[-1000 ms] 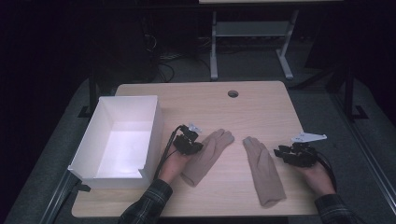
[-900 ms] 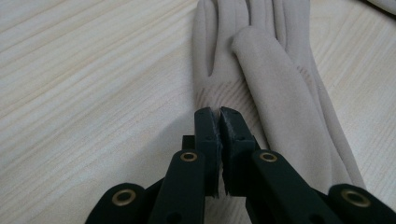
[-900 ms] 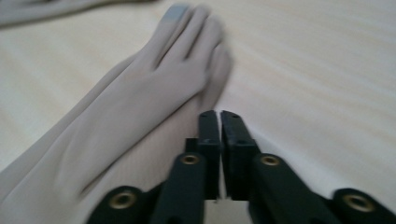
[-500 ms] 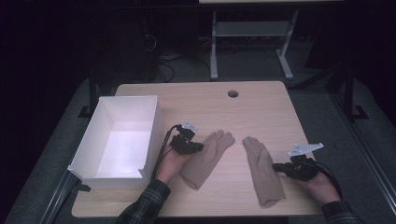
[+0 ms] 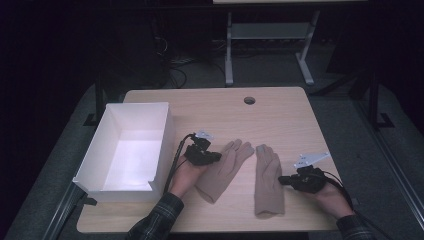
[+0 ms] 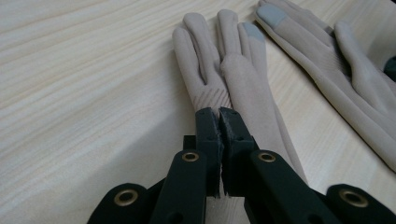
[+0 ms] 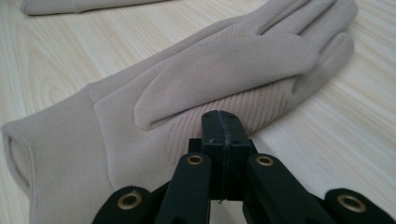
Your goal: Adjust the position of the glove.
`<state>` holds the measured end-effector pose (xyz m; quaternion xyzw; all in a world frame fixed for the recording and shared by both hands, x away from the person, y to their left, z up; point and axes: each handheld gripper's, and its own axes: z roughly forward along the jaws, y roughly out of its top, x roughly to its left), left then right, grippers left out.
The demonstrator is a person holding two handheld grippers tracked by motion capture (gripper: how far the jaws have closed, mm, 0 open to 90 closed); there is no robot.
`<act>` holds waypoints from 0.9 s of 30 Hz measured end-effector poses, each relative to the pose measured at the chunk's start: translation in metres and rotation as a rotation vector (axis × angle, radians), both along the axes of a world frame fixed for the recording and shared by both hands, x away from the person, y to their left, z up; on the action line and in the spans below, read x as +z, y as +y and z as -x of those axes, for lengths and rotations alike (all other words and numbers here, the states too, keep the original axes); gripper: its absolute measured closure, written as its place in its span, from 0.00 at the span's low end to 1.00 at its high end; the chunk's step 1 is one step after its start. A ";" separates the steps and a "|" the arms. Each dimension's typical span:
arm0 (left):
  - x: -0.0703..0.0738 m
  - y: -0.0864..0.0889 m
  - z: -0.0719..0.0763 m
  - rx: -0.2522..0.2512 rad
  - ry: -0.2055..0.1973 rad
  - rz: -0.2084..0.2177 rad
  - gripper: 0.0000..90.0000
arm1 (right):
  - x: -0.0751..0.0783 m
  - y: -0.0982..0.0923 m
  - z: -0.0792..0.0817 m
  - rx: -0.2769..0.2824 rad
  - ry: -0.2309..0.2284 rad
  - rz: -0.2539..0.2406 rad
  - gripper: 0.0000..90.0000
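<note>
Two beige knit gloves are lying flat on a light wooden table (image 5: 280, 115), side by side near its front edge, as a person in plaid sleeves is working a gripper in each hand. The left glove (image 5: 223, 168) is resting at a slant, its fingertips angling toward the right glove (image 5: 267, 181), which is running nearly straight from cuff to tips; the two are lying just beside each other at the fingertips without clearly touching.

The left gripper (image 5: 216, 156) is sitting at the left glove's edge, near the base of the thumb side. In the left gripper view its fingers (image 6: 208, 128) are standing almost together, a thin slit between them, with their tips at the ribbed patch of the left glove (image 6: 233, 88); whether any cloth is caught there cannot be told. Grey fingertip pads are showing on both gloves in that view.

The right gripper (image 5: 284, 180) is pointing at the right glove's outer edge. In the right gripper view its fingers (image 7: 212, 135) are pressed flat together with nothing between them, tips just short of the ribbed palm of the right glove (image 7: 224, 70), whose thumb is lying folded across it.

An open white box (image 5: 95, 160) is standing on the table's left side, well apart from the gloves.
</note>
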<state>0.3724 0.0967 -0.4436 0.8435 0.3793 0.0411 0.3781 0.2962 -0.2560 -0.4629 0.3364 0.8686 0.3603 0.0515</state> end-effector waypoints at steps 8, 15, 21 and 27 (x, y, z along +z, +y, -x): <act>-0.002 -0.002 -0.008 0.032 -0.005 0.042 0.97 | 0.000 0.012 -0.002 0.024 0.001 -0.002 1.00; 0.004 -0.008 -0.005 0.005 -0.012 0.078 0.97 | -0.001 0.023 -0.005 0.047 -0.002 -0.008 1.00; 0.011 -0.012 -0.002 -0.014 -0.018 0.117 0.97 | -0.001 0.032 -0.008 0.064 0.006 -0.020 1.00; 0.017 -0.018 0.002 -0.035 -0.032 0.135 0.97 | -0.002 0.044 -0.009 0.082 0.007 -0.025 1.00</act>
